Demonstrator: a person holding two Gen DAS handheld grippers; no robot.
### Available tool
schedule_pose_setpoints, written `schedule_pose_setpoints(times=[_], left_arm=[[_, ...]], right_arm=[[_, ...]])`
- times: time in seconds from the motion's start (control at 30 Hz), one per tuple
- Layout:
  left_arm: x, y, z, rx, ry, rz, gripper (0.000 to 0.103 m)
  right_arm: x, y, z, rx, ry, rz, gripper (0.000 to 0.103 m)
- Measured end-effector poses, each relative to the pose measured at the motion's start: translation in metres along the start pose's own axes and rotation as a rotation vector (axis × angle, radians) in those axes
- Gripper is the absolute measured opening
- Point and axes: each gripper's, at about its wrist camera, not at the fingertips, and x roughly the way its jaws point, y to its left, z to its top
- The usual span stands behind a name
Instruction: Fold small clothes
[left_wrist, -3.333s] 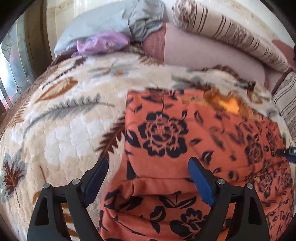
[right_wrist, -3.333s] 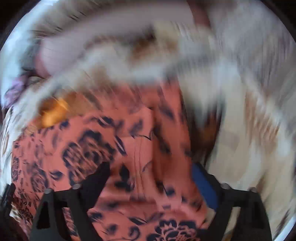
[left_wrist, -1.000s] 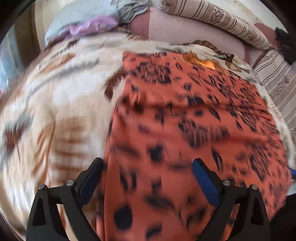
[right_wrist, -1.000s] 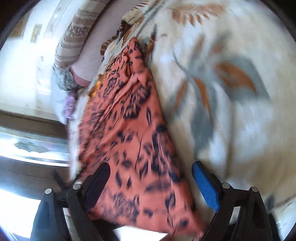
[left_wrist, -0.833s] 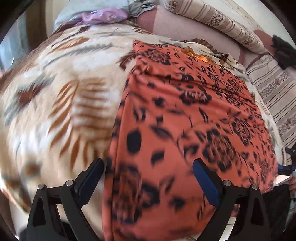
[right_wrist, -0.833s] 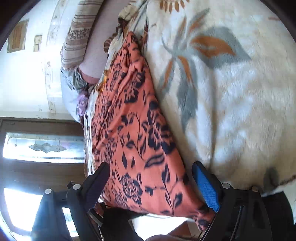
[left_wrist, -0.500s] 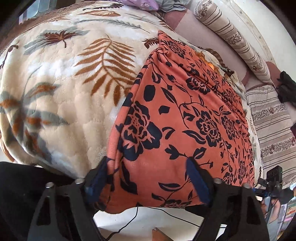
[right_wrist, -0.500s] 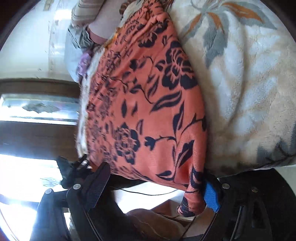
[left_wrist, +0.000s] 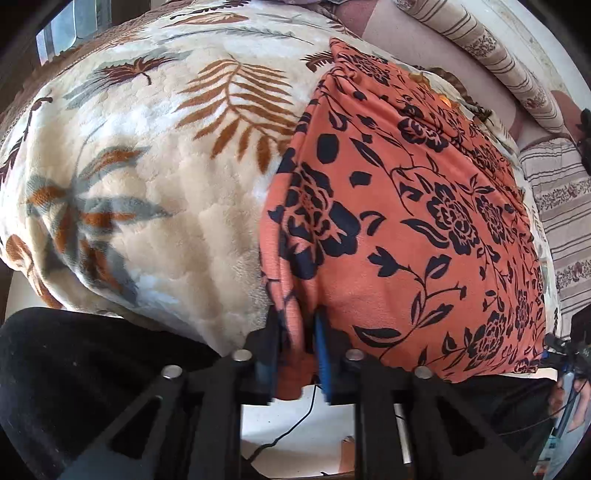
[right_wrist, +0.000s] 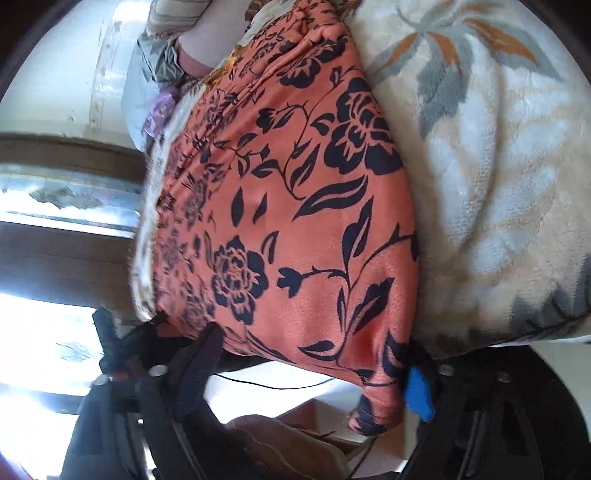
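An orange garment with a black flower print (left_wrist: 406, 221) lies flat on the bed, its near hem hanging over the bed's edge. My left gripper (left_wrist: 295, 339) is at the hem's left corner, its jaws closing, with a fold of the orange cloth pinched between the pads. In the right wrist view the same garment (right_wrist: 295, 221) fills the middle. My right gripper (right_wrist: 314, 369) straddles the hem's right corner with jaws wide and closing. Its blue pad (right_wrist: 417, 391) is beside the cloth's edge; the other finger stands apart from it.
A cream fleece blanket with a leaf pattern (left_wrist: 147, 184) covers the bed and drops off at the near edge. Striped pillows (left_wrist: 498, 48) lie at the far side. A black cable (left_wrist: 295, 424) runs over the pale floor below. A window (right_wrist: 55, 206) is beyond the bed.
Both grippers drew back from over the garment to its near hem at the bed's edge. The left jaws closed on the left corner. The right jaws narrowed a little around the right corner.
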Motion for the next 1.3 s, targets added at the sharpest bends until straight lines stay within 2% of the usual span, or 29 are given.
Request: schedule_pose_setpoints(times=[0.03,0.07,0.1,0.2,0.27,0.3,0.33,0.37,0.4,0.43,0.5,0.53,0.6,0.63,0.67,0.8,0.83,0.9,0.97,1.03,1.13,1.17,1.23,1.3], left_arm=[[-0.003,0.000,0.001,0.002,-0.003,-0.009,0.008],[-0.008,-0.003,0.001,0.017,-0.019,-0.009,0.008],[-0.016,-0.007,0.001,0.034,-0.041,-0.014,0.007],[-0.045,-0.020,0.007,0.067,-0.126,-0.054,0.007],[-0.051,-0.025,0.015,0.073,-0.163,-0.056,0.009],[-0.045,-0.025,0.017,0.075,-0.157,-0.054,0.011],[-0.036,-0.025,0.018,0.071,-0.134,-0.044,0.022],[-0.020,-0.022,0.018,0.046,-0.087,-0.008,0.030],[-0.007,-0.021,0.018,0.030,-0.053,0.013,0.040],[0.002,-0.019,0.017,0.026,-0.028,0.023,0.043],[0.005,-0.019,0.015,0.029,-0.042,0.021,0.045],[0.004,-0.022,0.015,0.045,-0.042,0.027,0.041],[0.003,-0.028,0.016,0.104,-0.040,0.045,0.019],[0.001,-0.031,0.016,0.116,-0.044,0.039,0.016],[-0.002,-0.032,0.018,0.119,-0.047,0.027,0.015],[-0.029,-0.038,0.029,0.131,-0.108,-0.001,0.014],[-0.026,-0.036,0.032,0.121,-0.095,0.000,0.014],[-0.007,-0.022,0.039,0.065,-0.014,-0.010,0.014],[0.006,-0.022,0.046,0.063,0.047,-0.002,0.014],[-0.009,-0.035,0.065,0.102,0.000,-0.036,0.014],[-0.046,-0.067,0.123,0.170,-0.142,-0.102,0.014],[-0.059,-0.081,0.152,0.192,-0.206,-0.135,0.014],[-0.073,-0.101,0.201,0.215,-0.314,-0.155,0.015],[-0.070,-0.112,0.253,0.211,-0.409,-0.149,0.017]], right_arm=[[-0.001,0.004,-0.001,-0.022,0.003,-0.055,0.053],[-0.003,0.006,-0.002,-0.028,0.000,-0.068,0.023],[-0.008,0.007,-0.002,-0.027,-0.011,-0.050,0.010],[-0.034,0.015,-0.003,-0.033,-0.088,0.006,0.009],[-0.047,0.019,-0.003,-0.032,-0.126,0.053,0.010],[-0.048,0.017,-0.001,-0.016,-0.132,0.057,0.012],[-0.045,0.011,0.000,0.008,-0.125,0.052,0.014],[-0.033,-0.002,0.003,0.048,-0.085,0.039,0.027],[-0.021,-0.013,0.004,0.085,-0.041,0.018,0.034],[-0.013,-0.020,0.005,0.114,-0.018,-0.011,0.041],[-0.010,-0.017,0.008,0.109,-0.010,-0.024,0.041],[-0.012,-0.010,0.009,0.074,-0.014,-0.043,0.041],[-0.009,-0.005,0.011,0.048,0.008,-0.072,0.033],[-0.007,-0.003,0.012,0.035,0.021,-0.102,0.014],[-0.006,-0.001,0.012,0.022,0.029,-0.132,0.009],[-0.020,0.014,0.014,-0.001,-0.011,-0.084,0.008],[-0.021,0.016,0.014,-0.006,-0.013,-0.078,0.008],[-0.014,0.007,0.014,0.032,0.009,-0.070,0.008],[-0.006,-0.004,0.018,0.075,0.048,-0.067,0.008],[-0.011,-0.001,0.028,0.083,0.043,-0.032,0.008],[-0.044,0.027,0.075,0.043,-0.073,0.048,0.008],[-0.062,0.039,0.104,0.025,-0.142,0.095,0.008],[-0.089,0.058,0.156,-0.007,-0.258,0.144,0.008],[-0.105,0.072,0.206,-0.038,-0.367,0.149,0.008]])
